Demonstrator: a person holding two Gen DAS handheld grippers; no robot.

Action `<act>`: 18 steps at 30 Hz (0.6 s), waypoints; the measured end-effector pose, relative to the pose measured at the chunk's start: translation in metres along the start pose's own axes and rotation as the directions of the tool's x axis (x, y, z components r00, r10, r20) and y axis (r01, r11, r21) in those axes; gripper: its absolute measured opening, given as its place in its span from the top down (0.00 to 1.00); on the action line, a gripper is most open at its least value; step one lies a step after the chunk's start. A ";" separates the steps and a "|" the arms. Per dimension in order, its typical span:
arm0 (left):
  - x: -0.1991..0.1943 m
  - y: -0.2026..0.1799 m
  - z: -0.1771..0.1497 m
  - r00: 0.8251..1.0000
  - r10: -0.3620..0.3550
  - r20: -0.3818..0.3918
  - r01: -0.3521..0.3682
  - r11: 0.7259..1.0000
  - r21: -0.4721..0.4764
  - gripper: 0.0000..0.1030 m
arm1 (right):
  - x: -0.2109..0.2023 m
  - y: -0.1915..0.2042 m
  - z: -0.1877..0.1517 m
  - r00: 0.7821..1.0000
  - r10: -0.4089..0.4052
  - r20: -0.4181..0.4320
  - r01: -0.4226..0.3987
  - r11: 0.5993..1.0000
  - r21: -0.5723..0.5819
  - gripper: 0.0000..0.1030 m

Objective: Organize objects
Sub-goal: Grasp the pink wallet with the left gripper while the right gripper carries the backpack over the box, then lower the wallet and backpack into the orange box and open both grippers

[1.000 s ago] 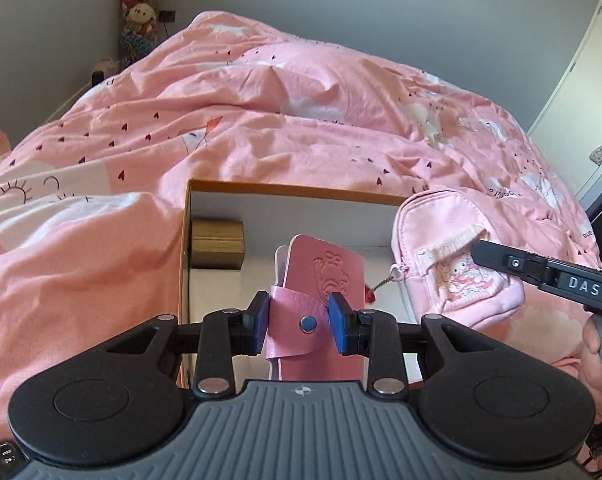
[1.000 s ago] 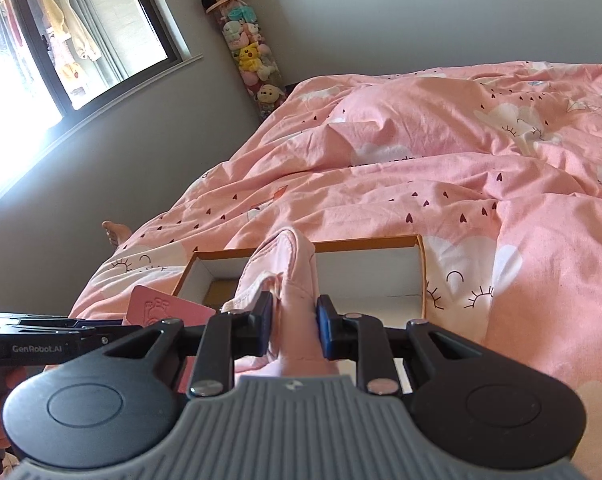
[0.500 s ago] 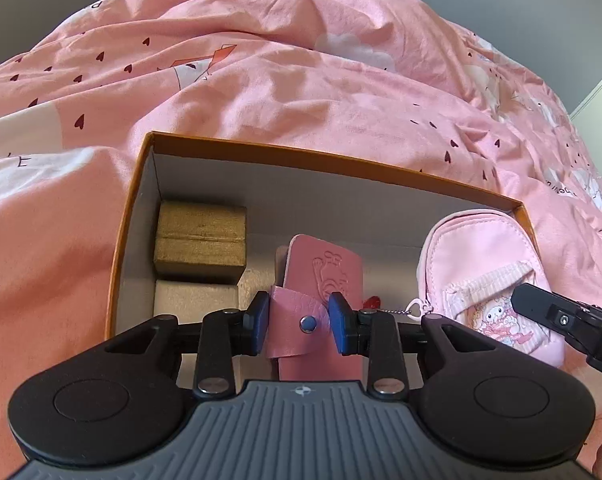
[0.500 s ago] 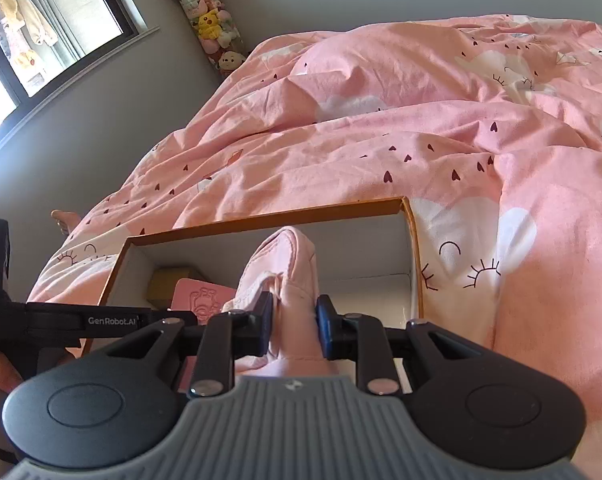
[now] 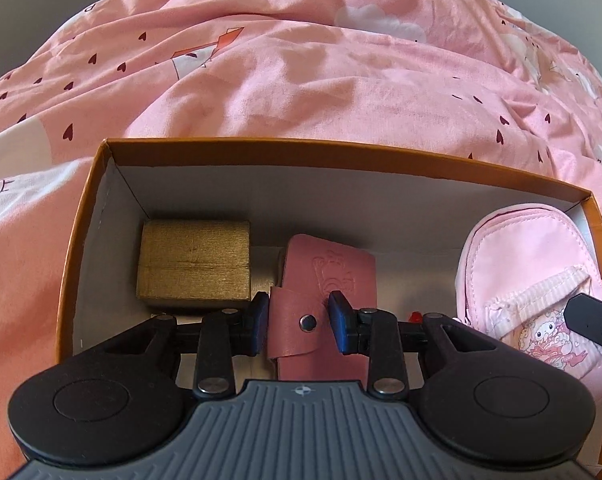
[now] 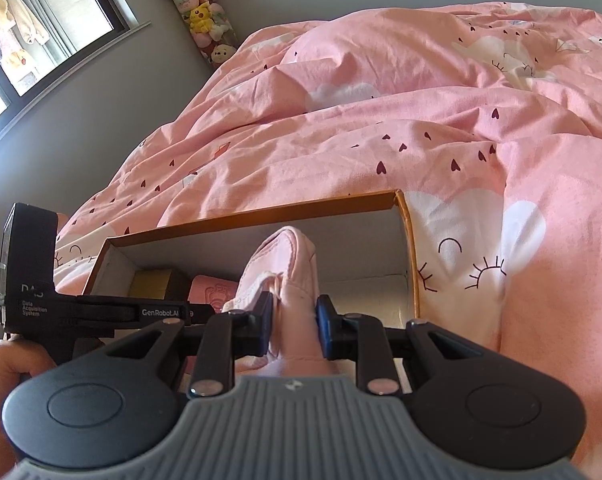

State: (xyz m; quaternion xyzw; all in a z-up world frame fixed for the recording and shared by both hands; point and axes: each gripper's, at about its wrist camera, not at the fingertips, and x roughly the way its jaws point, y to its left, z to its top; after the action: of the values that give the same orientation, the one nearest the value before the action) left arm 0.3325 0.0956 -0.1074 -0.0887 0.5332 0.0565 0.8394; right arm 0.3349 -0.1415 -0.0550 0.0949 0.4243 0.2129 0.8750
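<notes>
Left gripper (image 5: pixel 300 323) clamped on pink wallet (image 5: pixel 325 304) inside the box (image 5: pixel 341 152), long axis pointing at far wall, beside gold case (image 5: pixel 193 264). Right gripper (image 6: pixel 294 325) clamped on pink backpack (image 6: pixel 285 280), upright at box's right end

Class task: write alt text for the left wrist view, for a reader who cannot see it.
The left gripper clamps a pink wallet inside an orange cardboard box on a pink duvet. A gold box sits left; a pink mini backpack right.
</notes>
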 end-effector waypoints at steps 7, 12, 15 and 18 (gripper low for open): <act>-0.007 -0.005 0.002 1.000 0.026 0.008 -0.026 0.999 0.038 0.58 | 0.002 0.001 -0.001 1.000 0.005 -0.004 -0.005 1.000 -0.005 0.76; -0.042 0.002 0.008 0.997 -0.020 0.075 0.018 0.999 0.032 0.58 | 0.000 0.003 0.001 1.000 0.031 -0.003 -0.030 0.999 0.028 0.76; -0.064 0.009 0.011 0.991 -0.007 0.131 0.004 1.000 0.028 0.58 | 0.001 0.009 0.005 0.998 0.065 0.001 -0.065 0.997 0.043 0.76; -0.081 0.019 0.015 0.984 0.010 0.177 -0.013 1.000 0.013 0.58 | 0.005 0.021 0.008 0.994 0.106 0.001 -0.105 0.993 0.051 0.76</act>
State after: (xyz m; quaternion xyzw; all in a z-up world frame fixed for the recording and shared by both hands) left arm 0.3073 0.1170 -0.0293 -0.0744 0.4574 0.0654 0.8837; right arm 0.3378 -0.1203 -0.0460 0.1391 0.4248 0.2482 0.8594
